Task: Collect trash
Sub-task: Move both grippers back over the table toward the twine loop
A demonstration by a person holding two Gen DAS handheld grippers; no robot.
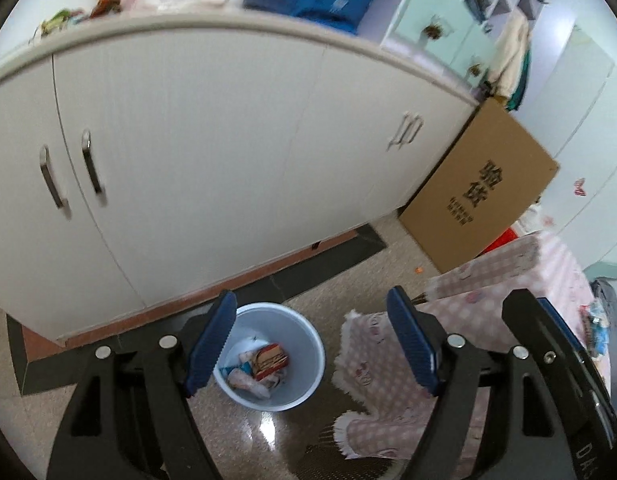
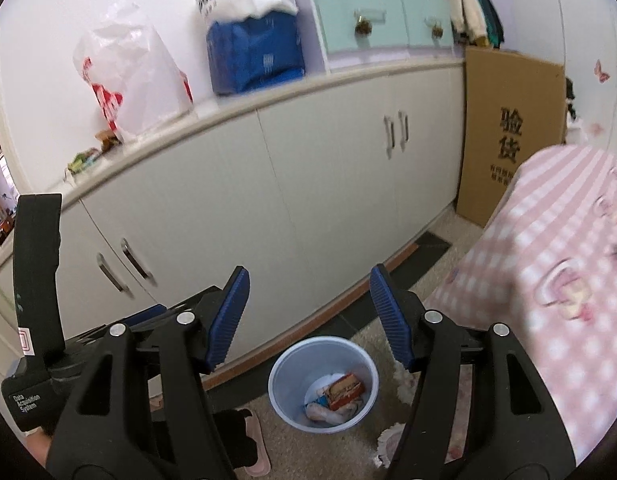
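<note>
A pale blue bin (image 1: 308,344) (image 2: 280,384) stands on the floor below both grippers. Inside lie a red and yellow wrapper (image 1: 271,360) (image 2: 345,390) and several crumpled white and blue scraps. My left gripper (image 1: 312,344) hangs above the bin, open, with nothing between its blue pads. Over the bin too, my right gripper (image 2: 308,316) is open and empty. The left gripper's body (image 2: 36,280) shows at the left of the right wrist view. More wrappers (image 2: 92,152) (image 1: 80,12) lie on the cabinet top.
A long white cabinet (image 1: 212,140) (image 2: 292,184) runs behind the bin, with plastic bags (image 2: 128,80) and a blue bag (image 2: 254,54) on top. A pink checked cloth (image 1: 488,320) (image 2: 548,264) covers furniture at the right. A cardboard box (image 1: 480,184) (image 2: 512,132) leans beyond it. A pink slipper (image 2: 256,444) lies near the bin.
</note>
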